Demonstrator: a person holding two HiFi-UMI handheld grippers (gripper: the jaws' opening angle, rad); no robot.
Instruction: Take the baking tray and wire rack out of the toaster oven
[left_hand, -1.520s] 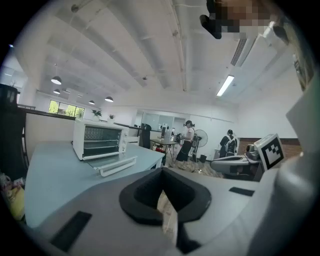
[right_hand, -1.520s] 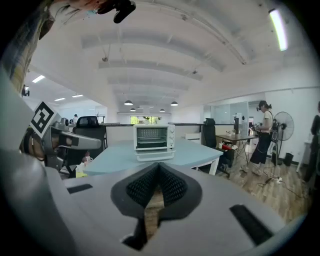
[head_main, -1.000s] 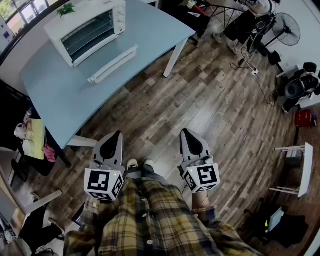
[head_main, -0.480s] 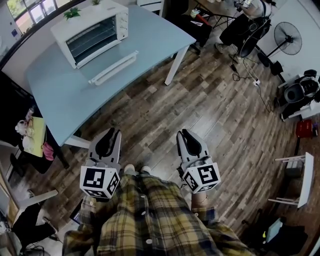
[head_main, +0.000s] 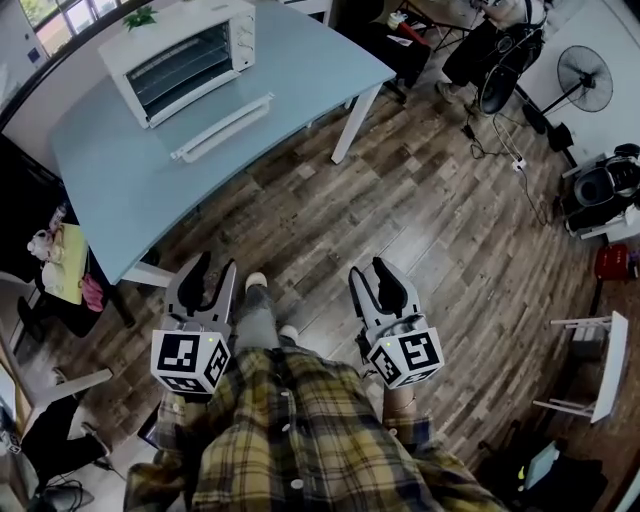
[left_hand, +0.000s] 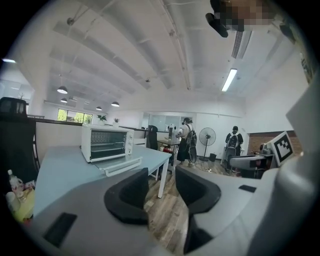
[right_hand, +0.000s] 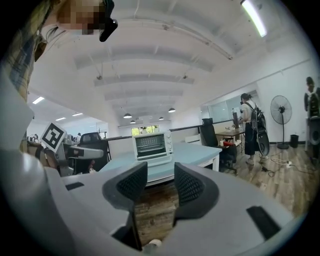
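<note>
A white toaster oven (head_main: 185, 55) stands at the far end of the blue-grey table (head_main: 120, 190), its door (head_main: 222, 127) folded down flat in front. Thin rack bars show in its dark cavity; I cannot make out the baking tray there. The oven also shows in the left gripper view (left_hand: 107, 143) and the right gripper view (right_hand: 152, 145), well ahead of both grippers. My left gripper (head_main: 215, 270) (left_hand: 161, 177) and right gripper (head_main: 368, 272) (right_hand: 160, 180) hang over the wooden floor, short of the table. Both have just been opening and hold nothing.
A table leg (head_main: 352, 125) stands at the near right corner. A chair with a bag (head_main: 60, 270) sits left of the table. A floor fan (head_main: 585, 75), cables and a white side table (head_main: 600, 365) are on the right. People (left_hand: 187, 145) stand by desks far behind.
Both grippers' jaws have spread apart from shut. The person has stepped forward, one foot now ahead between the grippers.
</note>
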